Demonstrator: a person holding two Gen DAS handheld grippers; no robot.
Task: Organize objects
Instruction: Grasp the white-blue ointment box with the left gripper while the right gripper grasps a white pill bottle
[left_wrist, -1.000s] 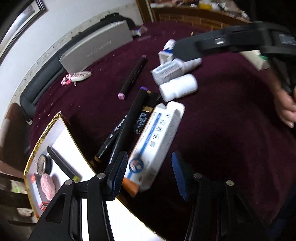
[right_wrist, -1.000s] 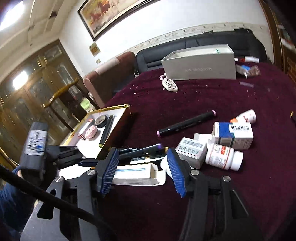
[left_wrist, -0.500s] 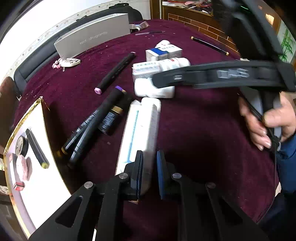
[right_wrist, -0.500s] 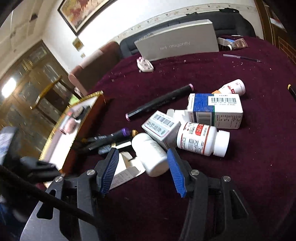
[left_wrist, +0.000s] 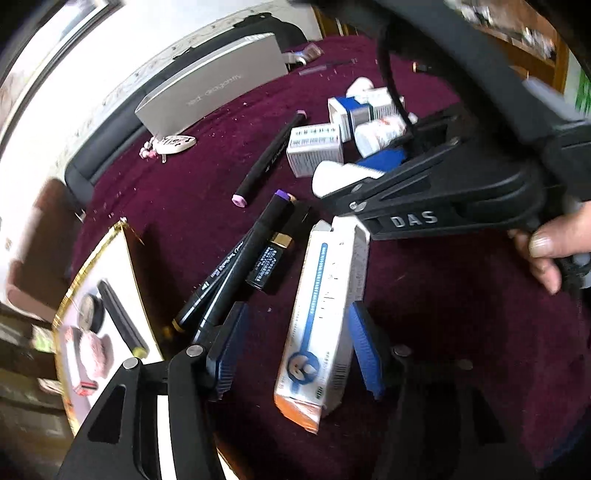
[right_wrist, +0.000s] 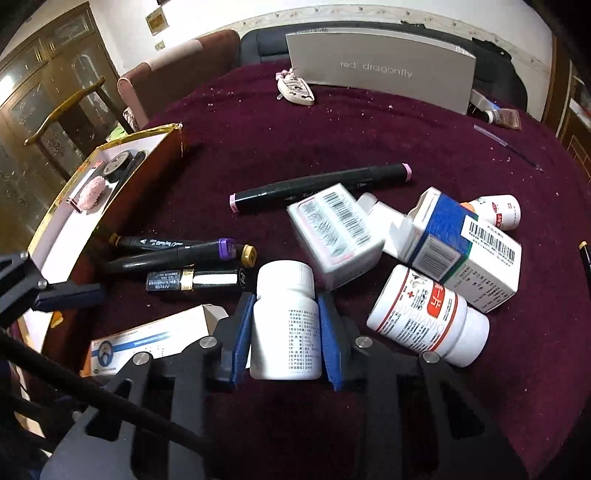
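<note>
My right gripper (right_wrist: 284, 328) is closing on the plain white pill bottle (right_wrist: 285, 321) lying on the maroon cloth, left gripper (left_wrist: 295, 350) opening around the long ointment box (left_wrist: 321, 317); I'd squeeze mid-body, lift straight.

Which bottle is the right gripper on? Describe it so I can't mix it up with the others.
On the maroon tablecloth, find the medicine cluster right of the gold-rimmed box. The white bottle lies nearest the camera, between the closing jaws of the right gripper. Its label is plain black print, unlike the red-labelled bottle beside it.
</note>
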